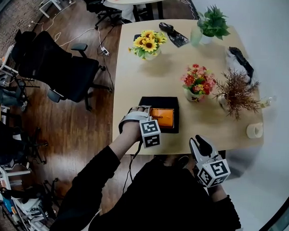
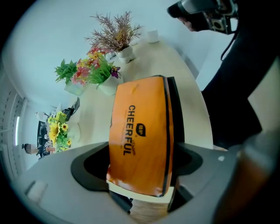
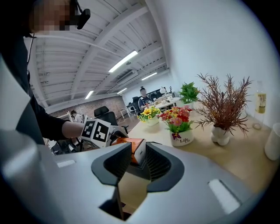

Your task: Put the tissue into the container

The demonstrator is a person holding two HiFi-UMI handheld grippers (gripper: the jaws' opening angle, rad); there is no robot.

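An orange tissue pack (image 1: 162, 117) printed "CHEERFUL" lies in a black tray-like container (image 1: 159, 100) near the table's front edge. My left gripper (image 1: 147, 115) reaches in from the left, its jaws wide and closed on the pack's sides. In the left gripper view the pack (image 2: 142, 131) fills the space between the jaws of the left gripper (image 2: 142, 168), with the container's black wall (image 2: 176, 109) just behind it. My right gripper (image 1: 201, 142) hovers at the table's front edge, right of the container. It is slightly open and holds nothing. In the right gripper view the right gripper (image 3: 137, 151) points towards the pack (image 3: 131, 146).
On the table stand a sunflower pot (image 1: 148, 43), a pink flower pot (image 1: 196, 83), a dried-twig plant (image 1: 236, 94), a green plant (image 1: 211, 24) and a white cup (image 1: 254, 130). A black office chair (image 1: 61, 69) is left of the table.
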